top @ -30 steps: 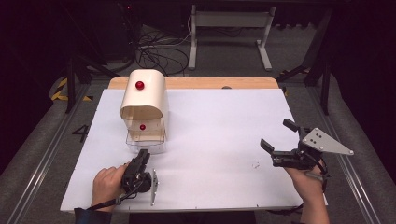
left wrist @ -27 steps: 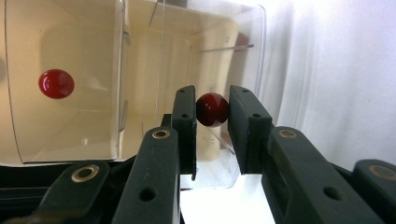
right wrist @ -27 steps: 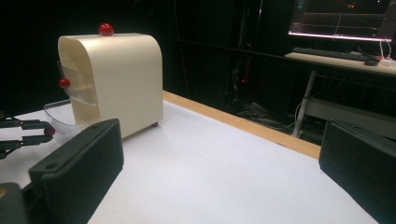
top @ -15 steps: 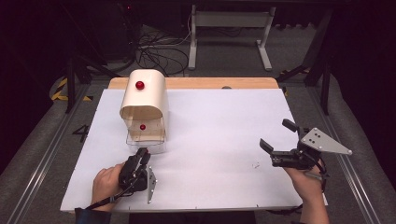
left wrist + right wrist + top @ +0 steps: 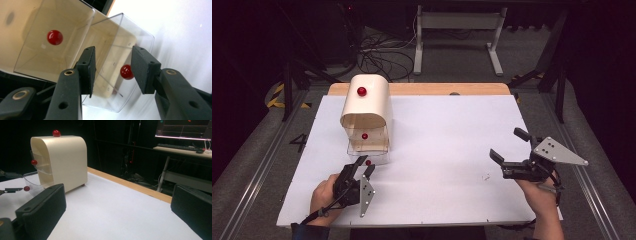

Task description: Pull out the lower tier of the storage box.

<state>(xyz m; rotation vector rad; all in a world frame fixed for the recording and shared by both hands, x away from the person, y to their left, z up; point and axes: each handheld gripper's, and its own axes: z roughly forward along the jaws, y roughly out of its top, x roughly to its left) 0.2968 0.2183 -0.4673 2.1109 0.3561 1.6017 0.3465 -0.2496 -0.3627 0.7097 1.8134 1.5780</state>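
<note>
A cream cabinet [image 5: 367, 107] with a red knob on top [image 5: 361, 91] stands at the table's left. Its lower clear drawer [image 5: 368, 152] is pulled out toward me; an upper drawer knob [image 5: 364, 136] shows above it. My left gripper [image 5: 364, 165] is at that drawer's front. Its jaws have just been opening, and the drawer's red knob [image 5: 125, 72] sits between them, close to the right-hand jaw and clear of the other. My right gripper [image 5: 508, 144] hovers open over the table's right side with nothing between its jaws [image 5: 117, 205].
A white sheet [image 5: 442, 145] covers the table, with a wooden edge [image 5: 437, 89] along the far side. Cables and a metal stand [image 5: 457, 30] lie on the floor beyond. A desk with a monitor [image 5: 185, 130] stands off to the right gripper's far side.
The left gripper's jaws have spread apart around the lower drawer's knob. The right gripper has kept still.
</note>
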